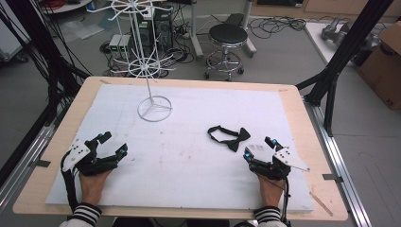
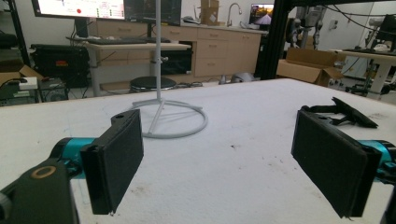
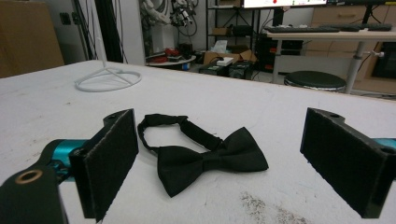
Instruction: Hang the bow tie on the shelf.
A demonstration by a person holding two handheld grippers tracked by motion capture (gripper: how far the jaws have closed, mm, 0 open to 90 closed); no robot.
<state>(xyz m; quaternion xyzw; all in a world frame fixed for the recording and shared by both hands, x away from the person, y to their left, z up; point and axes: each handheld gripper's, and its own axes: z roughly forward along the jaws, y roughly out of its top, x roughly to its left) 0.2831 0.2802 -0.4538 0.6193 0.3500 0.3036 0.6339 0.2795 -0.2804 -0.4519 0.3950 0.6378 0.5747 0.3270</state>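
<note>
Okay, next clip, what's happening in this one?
A person sits at a white-topped table with a two-jaw gripper in each hand. Both the left gripper and the right gripper rest open near the front edge, holding nothing. A black bow tie lies flat just ahead of the right gripper, untouched. A white wire display stand stands farther back, its hooks bare.

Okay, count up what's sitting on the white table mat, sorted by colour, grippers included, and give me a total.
Black: 3 — black fabric bow tie, left gripper, right gripper
White: 1 — white wire display stand with a ring base
Total: 4
</note>
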